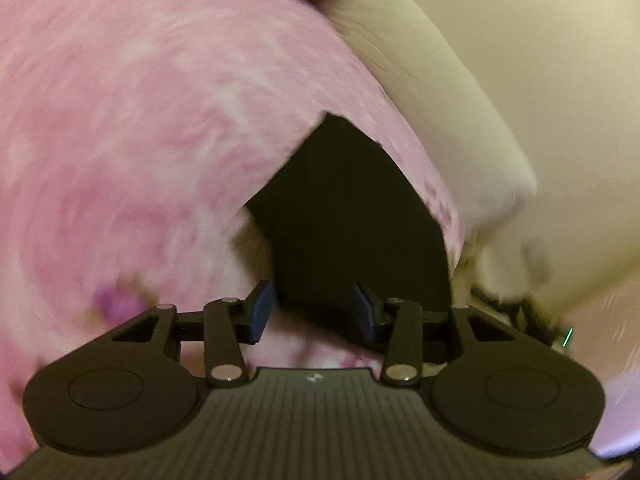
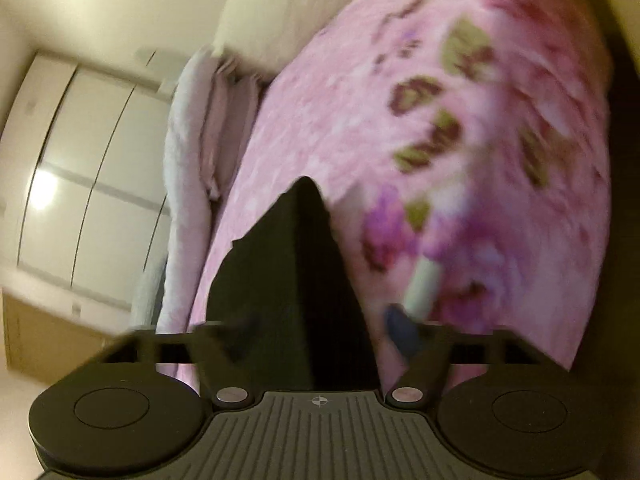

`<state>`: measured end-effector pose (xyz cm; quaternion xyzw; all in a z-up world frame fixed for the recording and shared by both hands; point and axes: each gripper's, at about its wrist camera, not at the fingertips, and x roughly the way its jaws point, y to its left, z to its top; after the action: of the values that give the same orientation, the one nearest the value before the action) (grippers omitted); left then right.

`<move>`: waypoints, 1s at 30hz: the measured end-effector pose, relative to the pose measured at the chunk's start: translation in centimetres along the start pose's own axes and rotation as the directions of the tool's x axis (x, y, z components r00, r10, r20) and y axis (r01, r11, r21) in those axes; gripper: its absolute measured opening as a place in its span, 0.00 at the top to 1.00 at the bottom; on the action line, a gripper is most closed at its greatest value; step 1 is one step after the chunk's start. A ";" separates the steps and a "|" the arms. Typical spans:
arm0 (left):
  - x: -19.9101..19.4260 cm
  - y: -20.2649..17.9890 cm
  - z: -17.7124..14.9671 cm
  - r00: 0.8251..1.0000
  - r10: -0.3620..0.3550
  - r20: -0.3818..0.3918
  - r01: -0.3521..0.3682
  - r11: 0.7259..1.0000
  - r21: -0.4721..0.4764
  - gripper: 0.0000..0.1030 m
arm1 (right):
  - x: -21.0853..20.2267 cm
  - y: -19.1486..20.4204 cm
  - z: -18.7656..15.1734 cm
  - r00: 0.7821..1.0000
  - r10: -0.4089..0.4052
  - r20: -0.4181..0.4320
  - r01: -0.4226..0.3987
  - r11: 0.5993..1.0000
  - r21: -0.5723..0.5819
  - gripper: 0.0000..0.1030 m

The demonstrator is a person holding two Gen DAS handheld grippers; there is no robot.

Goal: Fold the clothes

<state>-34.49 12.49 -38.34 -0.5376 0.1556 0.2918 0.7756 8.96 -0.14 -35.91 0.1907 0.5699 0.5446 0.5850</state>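
With both jaws parted and gripping nothing, the left gripper point(image 1: 314, 312) and right gripper point(image 2: 320, 332) flank a black garment point(image 1: 344, 216) lying on the pink floral blanket point(image 1: 120, 120). A fold appears just released; the next probably requires regrasping an edge.

Bed under a pink flowered blanket point(image 2: 460, 92), cream headboard point(image 1: 452, 92) along its far edge, pale folded bedding point(image 2: 188, 152) stacked beside it, white wardrobe doors point(image 2: 80, 168) catching a round glare of lamp light, cream wall point(image 1: 560, 40), tan floor point(image 2: 36, 332)
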 end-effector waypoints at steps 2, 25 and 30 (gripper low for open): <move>0.1 1.1 -0.8 0.999 -0.032 0.019 0.033 0.994 -0.102 0.59 | 0.0 0.2 -0.9 1.000 0.015 0.000 -0.015 0.999 -0.030 0.24; 1.3 -1.7 -1.4 1.000 0.000 -0.022 0.000 1.000 0.001 0.72 | 5.0 2.0 2.8 0.977 -0.102 -0.187 0.042 0.953 -0.301 0.56; -0.2 -3.3 2.4 0.998 0.038 0.057 -0.048 0.982 0.183 0.62 | 3.1 2.0 6.6 0.995 -0.034 -0.098 0.004 0.957 -0.288 0.52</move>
<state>-32.79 13.78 -34.90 -0.4522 0.1728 0.3071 0.8194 13.15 5.80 -33.79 0.0699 0.5157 0.6249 0.5819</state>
